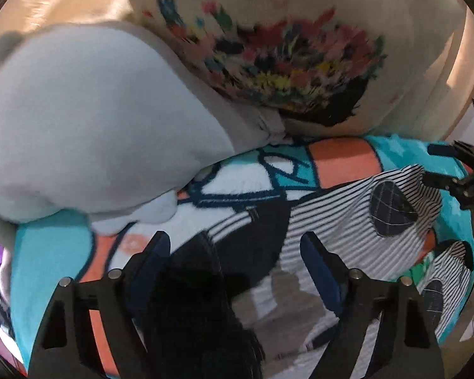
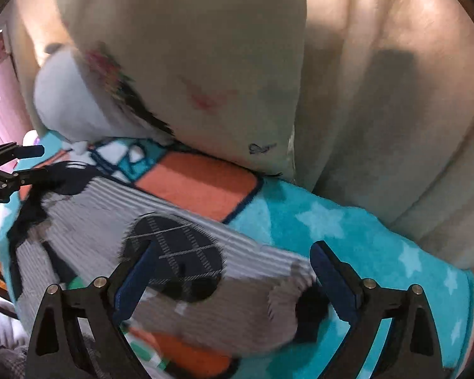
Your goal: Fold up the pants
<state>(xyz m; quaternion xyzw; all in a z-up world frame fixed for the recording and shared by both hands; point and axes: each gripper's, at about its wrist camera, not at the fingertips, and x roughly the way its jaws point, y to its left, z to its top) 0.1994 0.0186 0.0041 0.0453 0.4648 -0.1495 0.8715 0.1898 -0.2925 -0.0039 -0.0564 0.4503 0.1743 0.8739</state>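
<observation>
Left wrist view shows the striped pants (image 1: 347,218) spread on a turquoise blanket (image 1: 47,246) beneath both spread-open grippers (image 1: 237,252) (image 2: 233,271), crowded behind by a grey pillow (image 1: 94,120) and floral cushion (image 1: 284,63).

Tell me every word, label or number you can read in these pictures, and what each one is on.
"nRobot.AI": small white print, cut off at the picture's edge, on the black body of the left claw seen from the right camera.

A small dark scribble on the cream pillow looks like a stitched signature, too blurred to read.

Nothing readable on the striped pants or the turquoise blanket.
</observation>
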